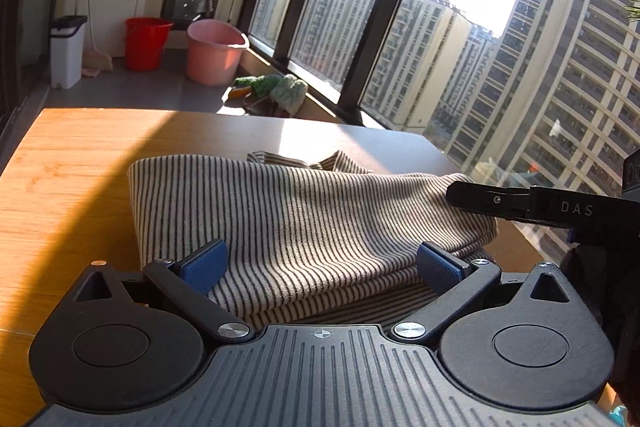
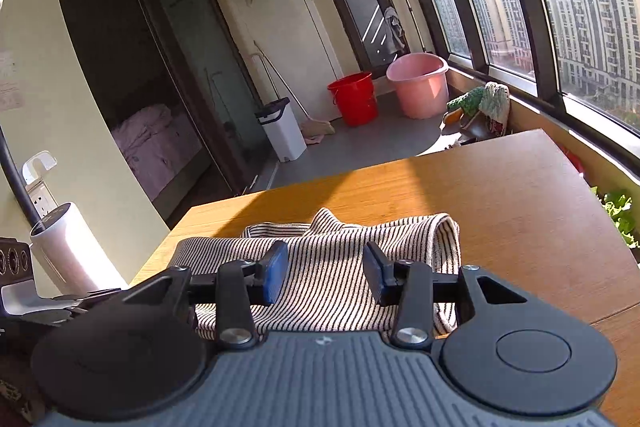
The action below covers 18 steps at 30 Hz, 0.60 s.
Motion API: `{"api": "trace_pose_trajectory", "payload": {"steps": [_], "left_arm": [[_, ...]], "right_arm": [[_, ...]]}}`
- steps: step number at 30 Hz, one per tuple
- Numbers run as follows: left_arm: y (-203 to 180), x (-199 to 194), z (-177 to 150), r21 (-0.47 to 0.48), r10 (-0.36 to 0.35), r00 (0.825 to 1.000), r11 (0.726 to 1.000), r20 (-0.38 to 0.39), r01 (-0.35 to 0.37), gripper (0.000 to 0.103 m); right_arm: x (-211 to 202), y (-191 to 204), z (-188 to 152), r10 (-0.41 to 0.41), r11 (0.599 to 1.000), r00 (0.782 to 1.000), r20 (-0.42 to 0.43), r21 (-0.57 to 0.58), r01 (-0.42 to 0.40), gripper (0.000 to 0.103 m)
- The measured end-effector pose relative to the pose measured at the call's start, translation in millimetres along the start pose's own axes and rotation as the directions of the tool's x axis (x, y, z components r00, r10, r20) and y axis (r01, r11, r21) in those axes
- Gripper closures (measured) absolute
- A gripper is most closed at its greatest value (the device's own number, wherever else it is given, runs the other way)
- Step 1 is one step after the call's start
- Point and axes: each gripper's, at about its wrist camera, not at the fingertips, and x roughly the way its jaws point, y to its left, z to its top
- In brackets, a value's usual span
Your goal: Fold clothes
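Sunlit balcony: tall windows from twelve to three o'clock, red bucket and pink bucket at twelve, perhaps a bedroom at nine.

You had a soft, matt knit garment, finely ribbed in pale and dark stripes, lying on a smooth wooden table with a light satin sheen. Your left gripper was matt black plastic with shiny metal pivot screws and blue pads of rough, dimpled rubber. The red bucket and the pink bucket looked like smooth plastic.
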Motion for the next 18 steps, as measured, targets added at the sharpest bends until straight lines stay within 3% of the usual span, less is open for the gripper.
{"api": "trace_pose_trajectory", "payload": {"steps": [4,11,18], "left_arm": [[0,8,-6,0.059,0.007,1.000,0.998,0.009,-0.008,0.000],[7,32,13,0.044,0.005,1.000,0.999,0.020,-0.005,0.000],[9,37,15,0.054,0.004,1.000,0.999,0.022,-0.005,0.000]], "right_arm": [[19,-6,-13,-0.005,1.000,1.000,-0.012,0.003,0.005,0.061],[39,-4,2,-0.045,0.996,0.999,-0.015,-0.084,0.044,0.061],[44,-9,7,-0.039,0.997,0.999,0.004,-0.073,0.039,0.058]]}}
